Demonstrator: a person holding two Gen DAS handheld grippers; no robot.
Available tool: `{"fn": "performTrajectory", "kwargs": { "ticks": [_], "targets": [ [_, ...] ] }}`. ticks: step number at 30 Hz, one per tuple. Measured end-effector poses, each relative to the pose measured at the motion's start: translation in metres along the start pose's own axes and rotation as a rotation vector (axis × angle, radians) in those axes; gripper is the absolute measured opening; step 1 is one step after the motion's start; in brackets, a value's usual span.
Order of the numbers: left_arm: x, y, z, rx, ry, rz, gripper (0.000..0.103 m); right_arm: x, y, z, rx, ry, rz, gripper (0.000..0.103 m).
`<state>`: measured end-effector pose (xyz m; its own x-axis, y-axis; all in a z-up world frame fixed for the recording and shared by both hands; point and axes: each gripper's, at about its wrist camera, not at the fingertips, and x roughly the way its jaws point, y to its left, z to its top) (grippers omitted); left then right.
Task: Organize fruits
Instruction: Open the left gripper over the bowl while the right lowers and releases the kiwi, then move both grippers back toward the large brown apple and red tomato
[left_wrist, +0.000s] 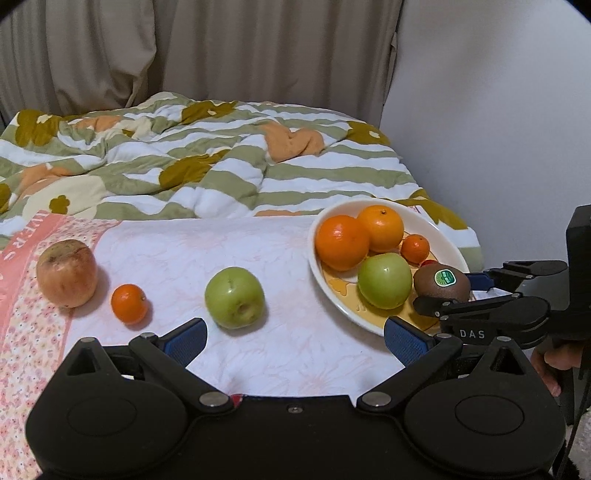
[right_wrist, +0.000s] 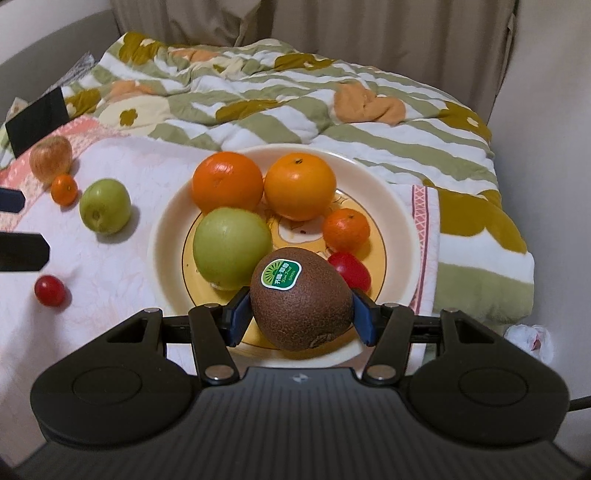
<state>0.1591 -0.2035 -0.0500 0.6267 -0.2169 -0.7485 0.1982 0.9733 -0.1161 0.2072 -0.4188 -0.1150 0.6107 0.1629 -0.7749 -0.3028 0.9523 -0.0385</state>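
My right gripper (right_wrist: 301, 314) is shut on a brown kiwi (right_wrist: 301, 301) with a green sticker, held over the near rim of the cream plate (right_wrist: 166, 236). The plate holds two oranges (right_wrist: 227, 182), a green apple (right_wrist: 232, 253), a small tangerine (right_wrist: 346, 229) and a cherry tomato (right_wrist: 351, 271). My left gripper (left_wrist: 295, 339) is open and empty above the cloth, near a loose green apple (left_wrist: 234, 297). A small tangerine (left_wrist: 129, 303) and a red apple (left_wrist: 66, 272) lie further left. The kiwi (left_wrist: 441, 282) and plate (left_wrist: 448, 238) also show in the left wrist view.
A loose cherry tomato (right_wrist: 49, 290) lies on the pink floral cloth (left_wrist: 258, 240) left of the plate. A striped quilt (left_wrist: 207, 162) covers the bed behind. A white wall (left_wrist: 498, 110) stands at the right, curtains (left_wrist: 221, 48) behind.
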Motion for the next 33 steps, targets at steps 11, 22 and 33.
{"fn": "performTrajectory", "kwargs": {
  "ticks": [11,22,33],
  "targets": [
    [-0.013,-0.006,-0.004,0.002,-0.030,0.000,0.103,-0.032,0.002,-0.004,0.016,-0.095,-0.044,0.103],
    [-0.064,-0.013,-0.012,0.004,-0.114,0.012,0.103,-0.092,-0.003,-0.008,0.091,-0.130,-0.032,0.103],
    [-0.135,-0.003,-0.034,-0.028,-0.259,0.106,0.103,-0.161,0.019,-0.009,0.092,-0.220,-0.027,0.103]
  ]
}}
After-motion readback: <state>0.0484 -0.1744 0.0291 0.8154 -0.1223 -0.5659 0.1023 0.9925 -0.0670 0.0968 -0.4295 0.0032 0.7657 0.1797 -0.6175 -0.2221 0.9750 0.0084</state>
